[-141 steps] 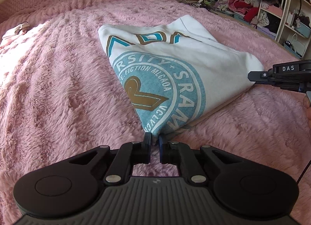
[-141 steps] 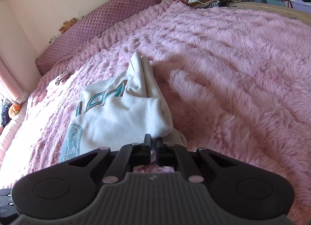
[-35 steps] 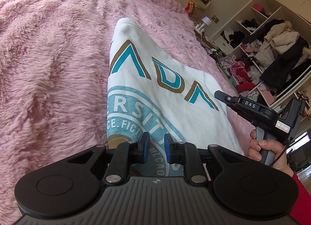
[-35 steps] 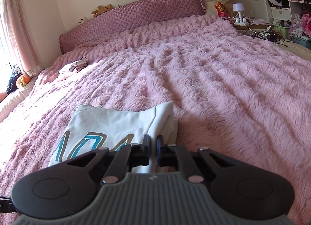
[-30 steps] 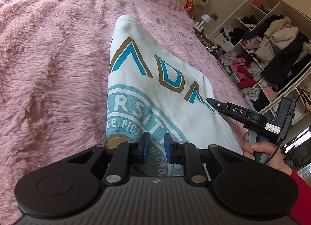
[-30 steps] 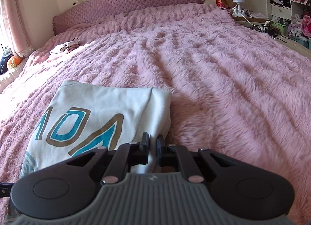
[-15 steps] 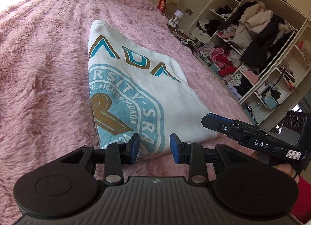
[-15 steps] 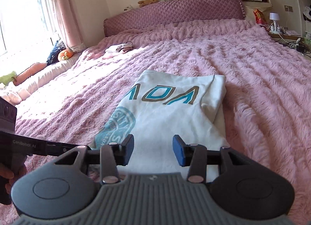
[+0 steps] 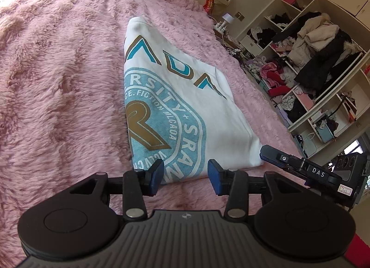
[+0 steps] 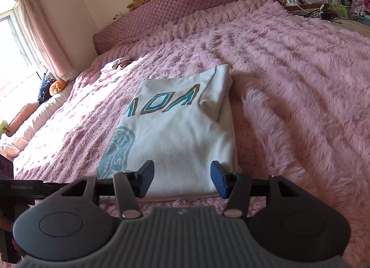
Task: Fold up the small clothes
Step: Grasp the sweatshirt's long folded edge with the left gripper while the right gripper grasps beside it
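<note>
Two grippers are facing one folded white shirt (image 9: 185, 97) that is lying flat on the pink furry blanket (image 9: 57, 78) of a bed. The left gripper (image 9: 185, 176) is spreading its jaws; its blue pads (image 9: 155, 179) are standing just off the shirt's near edge with no cloth between them. The right gripper (image 10: 182, 180) is also spreading its jaws, its pads (image 10: 218, 181) hovering over the near hem without pressing on it.

The left wrist view is showing the round blue printed emblem (image 9: 166, 124) in full, the gold-and-teal lettering above it, and, at the right, the right gripper (image 9: 298, 168) beside the shirt's near corner. It is also showing open shelves (image 9: 312, 60) crowded with clothes. The right wrist view is showing what the left cannot: the quilted headboard (image 10: 173, 6), a curtain (image 10: 44, 29) by a bright window, a small garment (image 10: 115, 64) lying farther up the bed, and the doubled layers along the shirt's right edge. Only a sliver of the emblem is appearing there. The left gripper's (image 10: 25, 187) dark body is entering at the left edge of that view.

Compared with one second ago, both grippers are no longer pinching the cloth: the pads were nearly together on the fabric then and are now standing well apart. The shirt is now resting fully flat, with both grippers drawn back from it.
</note>
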A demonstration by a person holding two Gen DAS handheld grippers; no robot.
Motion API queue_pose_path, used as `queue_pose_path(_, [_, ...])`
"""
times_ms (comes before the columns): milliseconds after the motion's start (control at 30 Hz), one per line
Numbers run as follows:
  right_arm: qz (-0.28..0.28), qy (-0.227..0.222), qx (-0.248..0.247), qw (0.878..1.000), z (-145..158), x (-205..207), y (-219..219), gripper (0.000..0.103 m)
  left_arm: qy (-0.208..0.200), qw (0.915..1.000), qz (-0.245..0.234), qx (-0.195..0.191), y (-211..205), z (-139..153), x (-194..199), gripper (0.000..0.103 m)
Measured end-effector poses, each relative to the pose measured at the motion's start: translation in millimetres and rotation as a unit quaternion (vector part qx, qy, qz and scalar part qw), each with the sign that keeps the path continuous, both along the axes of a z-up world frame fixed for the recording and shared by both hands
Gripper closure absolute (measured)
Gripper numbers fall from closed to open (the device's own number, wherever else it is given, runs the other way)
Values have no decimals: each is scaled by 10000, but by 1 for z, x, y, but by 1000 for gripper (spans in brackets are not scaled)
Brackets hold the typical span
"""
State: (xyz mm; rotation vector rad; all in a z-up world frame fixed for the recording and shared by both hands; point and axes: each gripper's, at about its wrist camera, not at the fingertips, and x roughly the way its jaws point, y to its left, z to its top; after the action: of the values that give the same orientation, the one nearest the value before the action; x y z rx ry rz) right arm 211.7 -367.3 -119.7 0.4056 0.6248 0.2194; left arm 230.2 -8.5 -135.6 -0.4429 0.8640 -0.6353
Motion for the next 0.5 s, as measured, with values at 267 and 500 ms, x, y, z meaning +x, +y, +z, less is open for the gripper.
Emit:
queue_pose_path(267, [-237, 144, 909, 9955, -3, 25, -58, 37, 670, 9928, 641, -754, 51, -24, 40, 32])
queue_pose_path(500, [-294, 428, 99, 9986, -22, 53, -50, 35, 1064, 9851, 499, -1257, 48, -55, 74, 32])
